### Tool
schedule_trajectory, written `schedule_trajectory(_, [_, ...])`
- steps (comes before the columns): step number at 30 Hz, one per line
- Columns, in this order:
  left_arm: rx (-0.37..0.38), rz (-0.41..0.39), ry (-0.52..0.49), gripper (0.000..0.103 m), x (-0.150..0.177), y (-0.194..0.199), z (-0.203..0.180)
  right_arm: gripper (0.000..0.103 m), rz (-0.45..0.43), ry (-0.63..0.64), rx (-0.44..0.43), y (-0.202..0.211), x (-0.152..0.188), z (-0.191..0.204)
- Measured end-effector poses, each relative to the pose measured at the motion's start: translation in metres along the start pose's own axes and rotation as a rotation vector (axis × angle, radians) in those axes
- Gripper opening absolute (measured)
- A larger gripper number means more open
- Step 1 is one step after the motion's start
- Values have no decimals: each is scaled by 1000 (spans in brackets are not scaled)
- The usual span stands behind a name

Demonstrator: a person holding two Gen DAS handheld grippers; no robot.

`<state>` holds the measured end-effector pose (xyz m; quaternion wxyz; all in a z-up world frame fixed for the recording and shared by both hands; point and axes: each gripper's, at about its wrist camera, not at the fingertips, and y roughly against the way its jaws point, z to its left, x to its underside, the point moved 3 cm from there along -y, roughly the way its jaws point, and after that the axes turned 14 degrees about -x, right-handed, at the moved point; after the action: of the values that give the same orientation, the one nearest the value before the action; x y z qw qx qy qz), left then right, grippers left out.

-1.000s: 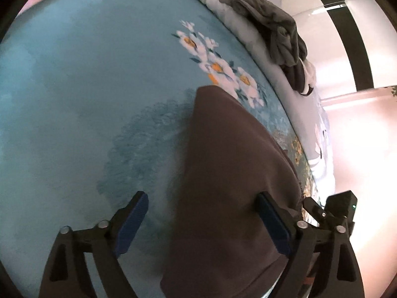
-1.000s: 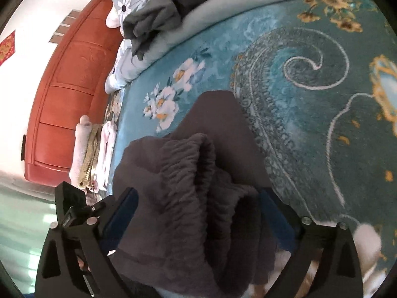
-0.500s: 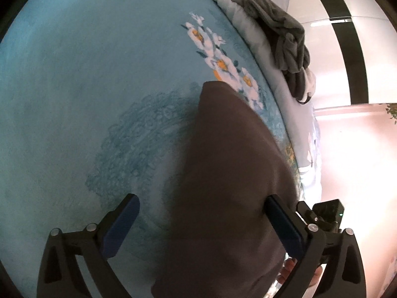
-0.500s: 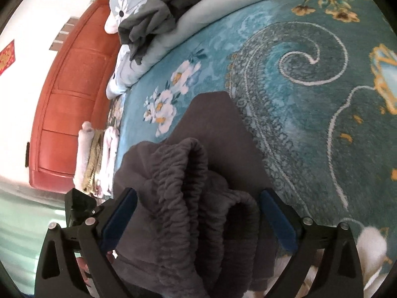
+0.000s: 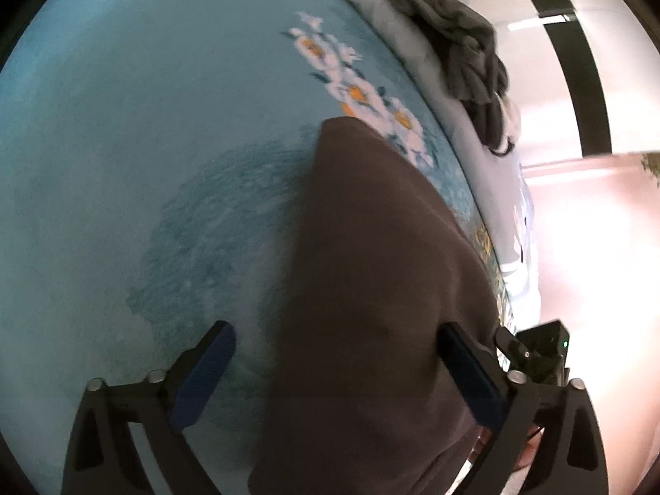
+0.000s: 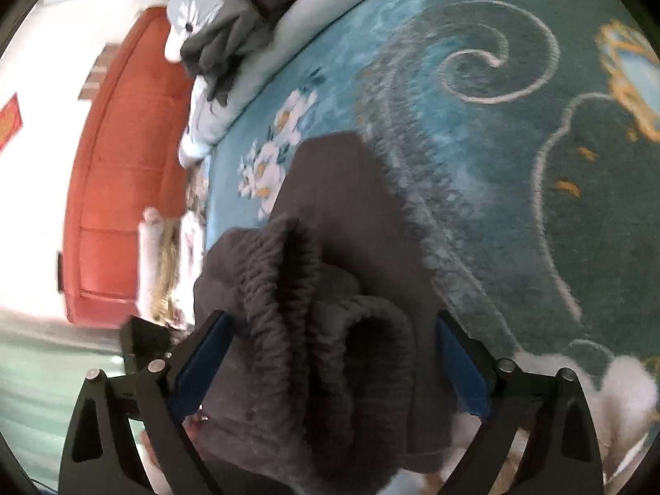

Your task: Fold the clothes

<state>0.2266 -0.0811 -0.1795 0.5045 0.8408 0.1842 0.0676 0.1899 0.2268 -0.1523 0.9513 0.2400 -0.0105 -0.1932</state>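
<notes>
Left wrist view shows my left gripper (image 5: 334,371) with its jaws spread wide, the dark brown garment (image 5: 371,288) lying long and flat between them on the blue floral blanket (image 5: 123,123), its far end reaching up toward the white flower print (image 5: 359,95). Compared with a second ago the blue pads sit lower and wider in the frame, the spread having widened a little, and the cloth fills more of the gap, so I judge I have been drawing in over the near end of the garment without biting it. Through the right wrist camera, my right gripper (image 6: 330,359) also stands apart, the bunched elastic waistband (image 6: 280,309) heaped between its pads; whether either pad touches the fabric I cannot tell. That heap has shifted only slightly (the picture is smeared with motion, so I am moving). A loose grey pile of clothes (image 6: 235,29) waits on the pale pillows (image 6: 264,78) near the red headboard (image 6: 119,165). The fold looks barely begun: the waistband end is gathered, and closing on it seems the next thing needed.
</notes>
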Motion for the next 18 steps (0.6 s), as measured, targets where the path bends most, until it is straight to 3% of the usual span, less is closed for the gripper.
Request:
schedule_trajectory(3, [-31, -29, -56, 76, 1, 4, -14, 88, -6, 3, 46, -3, 1, 1])
schedule_trajectory(5, [-48, -41, -69, 72, 2, 5, -20, 71, -4, 11, 49, 1, 3, 6])
schedule_trajectory(8, [-58, -61, -80, 63, 1, 9, -26, 59, 13, 44, 82, 6, 5, 20])
schedule_trajectory(11, [-27, -76, -77, 60, 2, 32, -22, 56, 49, 92, 131, 2, -3, 48])
schedule_trajectory(15, [22, -153, -38, 61, -13, 72, -11, 56, 75, 228, 83, -10, -19, 107])
schedule_trajectory(18, [30, -269, 21, 61, -32, 121, 13, 56, 128, 330, 38, -39, -38, 153])
